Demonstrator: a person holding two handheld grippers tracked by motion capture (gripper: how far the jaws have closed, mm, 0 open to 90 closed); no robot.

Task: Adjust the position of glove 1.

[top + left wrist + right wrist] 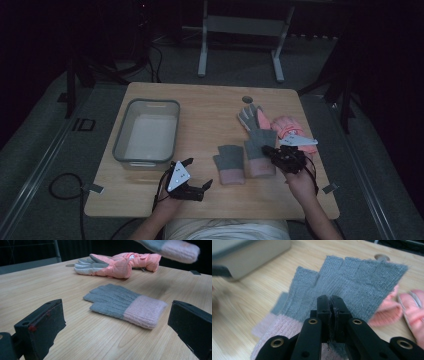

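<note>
**Right gripper pinching a knit glove**

The right gripper (331,307) is pinching a grey knit glove (352,277), holding it off the bench (210,107). The left gripper (192,175) is resting spread, facing a second glove (125,305) lying flat, with pink ski gloves (120,263) behind.

Dim, murky high view with black surroundings; both gripper views are brighter, the right one blurred at its left edge.

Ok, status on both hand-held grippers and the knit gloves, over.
Right hand-held gripper shut on grey knit glove, lifted off the table. Left hand-held gripper open, empty. Second knit glove flat on table. Bin path unobstructed.
</note>
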